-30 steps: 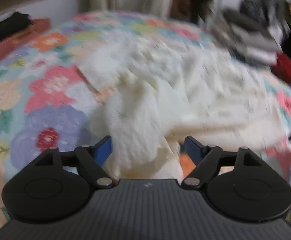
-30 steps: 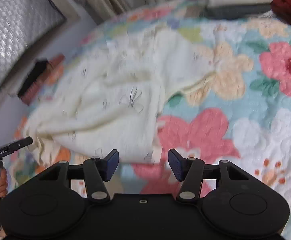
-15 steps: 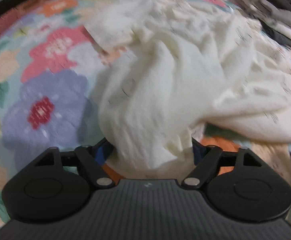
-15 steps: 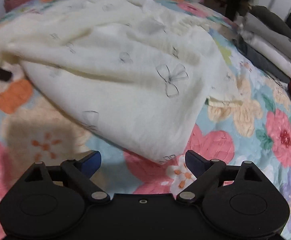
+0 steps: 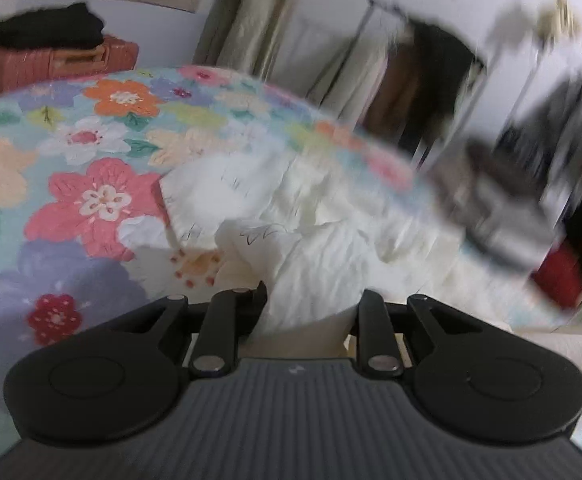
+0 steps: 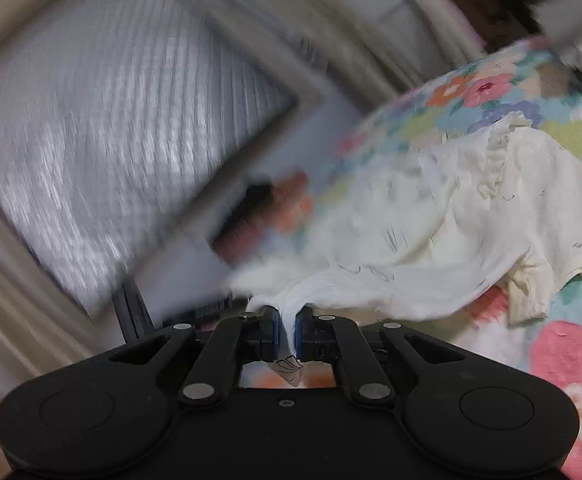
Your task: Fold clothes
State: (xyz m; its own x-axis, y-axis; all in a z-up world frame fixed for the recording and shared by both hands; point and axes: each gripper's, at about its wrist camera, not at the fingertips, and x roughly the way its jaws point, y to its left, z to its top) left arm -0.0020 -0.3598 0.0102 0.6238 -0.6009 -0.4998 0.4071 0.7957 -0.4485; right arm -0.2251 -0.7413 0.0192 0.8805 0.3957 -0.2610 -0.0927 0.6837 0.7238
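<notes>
On the bed, over the flowered cover (image 5: 103,204), you are taking hold of one cream garment (image 5: 323,240) at two places on its near edge, so the step in hand is, as I judge it, the pick-up before the first fold. The garment is lying crumpled in the middle of the cover, with small dark bow prints on it.

The right gripper (image 6: 287,336) is closing its jaws, and they are already almost together, pinching a thin tuck of the cloth between the blue pads; a small tip of the cloth is hanging out below them. The left gripper (image 5: 313,308) is closing its jaws too, and a thick bunch of the same cloth is filling the gap between them. The sides of the bunch are touching both jaws, so I am reading it as gripped, though more loosely than on the right.

The next move is probably asking you to lift both edges together and draw them apart, so that the cloth is hanging flat before you are laying it down. A loose left grip could be letting the bunch slip.

Counting: one cream garment, two grippers, one flowered cover, one stack of folded clothes (image 5: 503,216) at the far right, blurred, one red case (image 5: 55,62) behind the bed with something black on top.
</notes>
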